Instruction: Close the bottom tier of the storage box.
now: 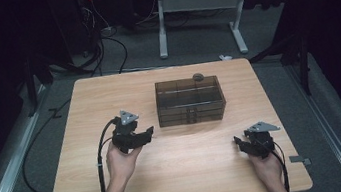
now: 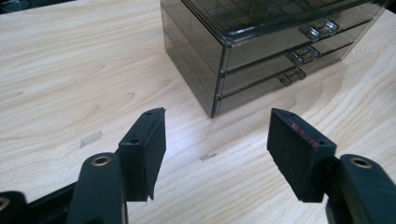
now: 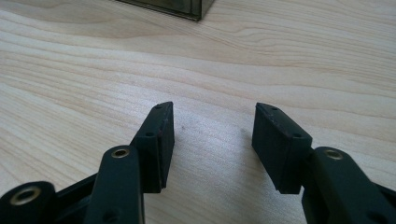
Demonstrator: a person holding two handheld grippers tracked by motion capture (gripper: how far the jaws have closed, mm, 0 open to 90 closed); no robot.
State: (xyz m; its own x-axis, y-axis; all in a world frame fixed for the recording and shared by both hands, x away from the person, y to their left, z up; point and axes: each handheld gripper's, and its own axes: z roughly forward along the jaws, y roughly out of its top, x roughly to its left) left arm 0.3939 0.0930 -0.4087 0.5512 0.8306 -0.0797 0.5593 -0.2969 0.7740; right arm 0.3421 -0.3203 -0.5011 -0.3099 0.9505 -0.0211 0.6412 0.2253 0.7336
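Note:
A smoked see-through drawer box [image 1: 190, 101] with three drawers stands at the middle of the wooden table [image 1: 184, 175]. A small dark round thing [image 1: 198, 77] sits on its back edge. My left gripper [image 1: 143, 135] is held to the left of the box's front, a short way off. In the left gripper view it [image 2: 215, 133] is open with nothing between its jaws, facing the box's [image 2: 261, 42] near corner and drawer handles [image 2: 303, 55]. My right gripper [image 1: 243, 142] rests near the table's right front, open and empty [image 3: 213, 112] over bare wood, with the box's corner [image 3: 177, 7] at the top edge.
A small clear tape mark [image 2: 91, 138] lies on the wood ahead of the left jaw. Beyond the table's far edge are a white desk frame [image 1: 198, 21] and cables [image 1: 110, 39] on the grey floor. Metal rails run along both sides of the table.

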